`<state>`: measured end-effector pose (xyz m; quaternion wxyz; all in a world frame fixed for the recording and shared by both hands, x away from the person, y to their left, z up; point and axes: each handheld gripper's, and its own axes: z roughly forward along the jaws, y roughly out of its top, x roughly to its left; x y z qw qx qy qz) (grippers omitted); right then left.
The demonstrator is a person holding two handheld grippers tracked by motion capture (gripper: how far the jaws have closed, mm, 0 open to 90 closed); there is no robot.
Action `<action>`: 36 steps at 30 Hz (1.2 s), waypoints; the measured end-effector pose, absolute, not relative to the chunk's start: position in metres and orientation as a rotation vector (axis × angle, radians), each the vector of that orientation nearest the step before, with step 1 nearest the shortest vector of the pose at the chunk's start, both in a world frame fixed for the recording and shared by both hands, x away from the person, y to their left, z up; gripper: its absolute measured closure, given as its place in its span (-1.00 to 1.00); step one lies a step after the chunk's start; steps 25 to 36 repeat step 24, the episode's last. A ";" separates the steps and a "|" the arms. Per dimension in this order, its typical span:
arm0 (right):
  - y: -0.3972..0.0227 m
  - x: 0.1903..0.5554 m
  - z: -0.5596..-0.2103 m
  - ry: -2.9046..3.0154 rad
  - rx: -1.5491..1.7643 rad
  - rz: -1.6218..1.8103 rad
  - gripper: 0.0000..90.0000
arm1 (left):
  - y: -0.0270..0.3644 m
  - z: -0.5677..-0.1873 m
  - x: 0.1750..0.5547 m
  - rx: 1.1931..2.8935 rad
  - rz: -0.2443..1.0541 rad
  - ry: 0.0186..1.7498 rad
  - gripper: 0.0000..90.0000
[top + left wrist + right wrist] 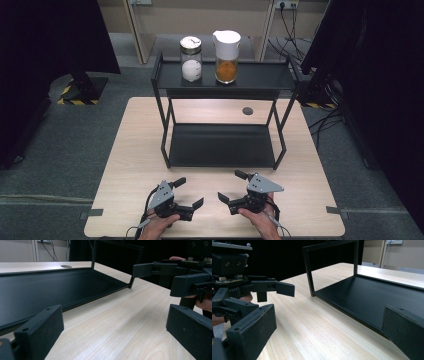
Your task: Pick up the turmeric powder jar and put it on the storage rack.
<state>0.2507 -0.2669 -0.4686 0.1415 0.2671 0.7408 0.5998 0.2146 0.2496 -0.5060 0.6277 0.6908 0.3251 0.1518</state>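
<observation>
High view: the left gripper (189, 192) and the right gripper (231, 186) rest low on the pale wooden table (135, 150), both with jaws spread wide and holding nothing, facing each other just in front of the black two-tier metal rack (222, 145). Up on its top shelf stand a glass jar of white powder (191, 59) and, just beside it, a white-lidded jar of orange powder (226, 56), well apart from both grippers.
</observation>
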 end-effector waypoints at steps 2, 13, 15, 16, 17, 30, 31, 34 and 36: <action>-0.267 0.251 -0.469 2.136 0.775 1.734 -0.99 | 0.250 -0.506 0.215 1.583 0.348 0.745 -0.98; -0.267 0.252 -0.470 2.143 0.782 1.731 -0.99 | 0.250 -0.506 0.215 1.583 0.347 0.747 -0.98; -0.267 0.252 -0.470 2.143 0.782 1.731 -0.99 | 0.250 -0.506 0.215 1.583 0.347 0.747 -0.98; -0.267 0.252 -0.469 2.143 0.780 1.731 -0.99 | 0.250 -0.506 0.215 1.583 0.347 0.747 -0.98; -0.267 0.252 -0.469 2.143 0.780 1.731 -0.99 | 0.250 -0.506 0.215 1.583 0.347 0.747 -0.98; -0.268 0.252 -0.469 2.137 0.784 1.733 -0.99 | 0.250 -0.506 0.215 1.582 0.350 0.748 -0.98; -0.268 0.252 -0.469 2.137 0.784 1.733 -0.99 | 0.250 -0.506 0.215 1.582 0.350 0.748 -0.98; -0.268 0.252 -0.469 2.137 0.784 1.733 -0.99 | 0.250 -0.506 0.215 1.582 0.350 0.748 -0.98; -0.268 0.252 -0.469 2.137 0.784 1.733 -0.99 | 0.250 -0.506 0.215 1.582 0.350 0.748 -0.98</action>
